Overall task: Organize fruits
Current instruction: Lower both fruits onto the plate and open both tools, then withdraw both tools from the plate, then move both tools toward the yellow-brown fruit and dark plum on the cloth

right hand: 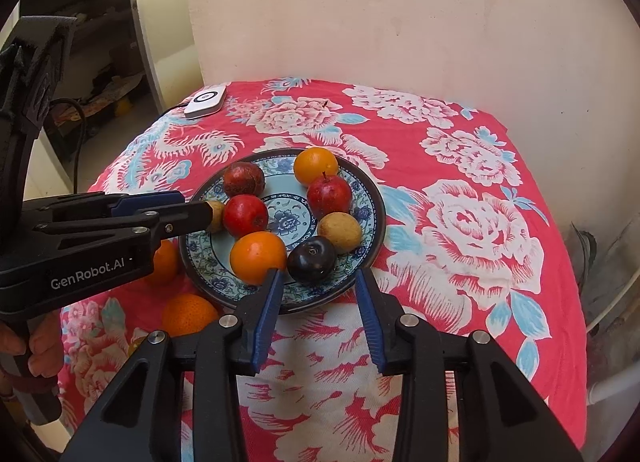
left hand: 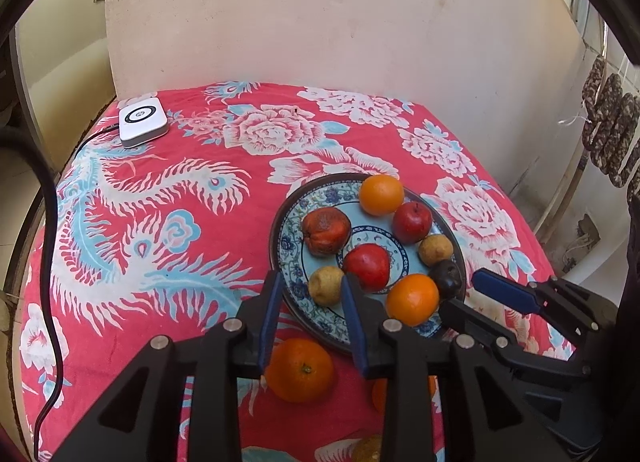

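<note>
A blue patterned plate (left hand: 294, 262) (right hand: 360, 178) holds several fruits: two oranges (left hand: 381, 194) (right hand: 258, 257), two red apples (left hand: 367, 265) (right hand: 329, 194), a wrinkled red fruit (left hand: 326, 230), two yellowish fruits (left hand: 325, 285) (right hand: 340, 232) and a dark plum (right hand: 311, 259). Two more oranges (left hand: 299, 369) (right hand: 188, 314) lie on the cloth beside the plate's near-left rim. My left gripper (left hand: 310, 290) is open and empty over the plate's near-left rim. My right gripper (right hand: 319, 282) is open and empty at the plate's near edge, close to the plum.
The table has a red floral cloth (right hand: 460, 222). A white device with a cable (left hand: 142, 121) sits at its far left corner. A plastered wall (left hand: 320, 14) stands behind. A yellowish fruit (left hand: 366, 450) lies near the front edge.
</note>
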`<state>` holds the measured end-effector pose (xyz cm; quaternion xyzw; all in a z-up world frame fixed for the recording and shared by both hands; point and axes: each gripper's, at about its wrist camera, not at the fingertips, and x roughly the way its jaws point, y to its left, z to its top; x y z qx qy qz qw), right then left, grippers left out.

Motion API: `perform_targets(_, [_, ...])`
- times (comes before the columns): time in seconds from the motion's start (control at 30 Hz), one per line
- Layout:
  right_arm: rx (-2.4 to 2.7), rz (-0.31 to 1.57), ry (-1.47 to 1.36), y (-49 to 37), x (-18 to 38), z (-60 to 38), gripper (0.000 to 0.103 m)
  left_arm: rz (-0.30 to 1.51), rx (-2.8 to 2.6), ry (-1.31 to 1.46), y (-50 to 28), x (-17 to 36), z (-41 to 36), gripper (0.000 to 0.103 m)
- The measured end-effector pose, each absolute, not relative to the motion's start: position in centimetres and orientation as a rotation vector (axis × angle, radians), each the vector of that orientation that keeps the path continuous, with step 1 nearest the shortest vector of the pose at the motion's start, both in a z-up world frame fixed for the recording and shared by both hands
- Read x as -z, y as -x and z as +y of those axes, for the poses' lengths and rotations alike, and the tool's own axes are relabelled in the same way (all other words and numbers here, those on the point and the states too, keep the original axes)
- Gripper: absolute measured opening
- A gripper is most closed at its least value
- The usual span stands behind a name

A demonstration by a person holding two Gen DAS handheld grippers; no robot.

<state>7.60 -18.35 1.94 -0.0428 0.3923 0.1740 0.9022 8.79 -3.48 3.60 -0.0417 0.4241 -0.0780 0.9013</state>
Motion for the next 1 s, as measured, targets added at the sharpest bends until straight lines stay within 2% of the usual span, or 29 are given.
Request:
perform_targets(0.27, [-0.353, 0.805, 0.086, -7.4, -2.2, -18.4, 0.046, 0.867, 0.15, 0.071, -7.8, -4.4, -3.2, 0.035])
perform_targets(1.0, [-0.392, 0.785, 0.073, -4.3, -3.4, -17.9, 0.046, 0.887, 0.117, 0.07, -3.7, -5.2, -1.7, 0.035])
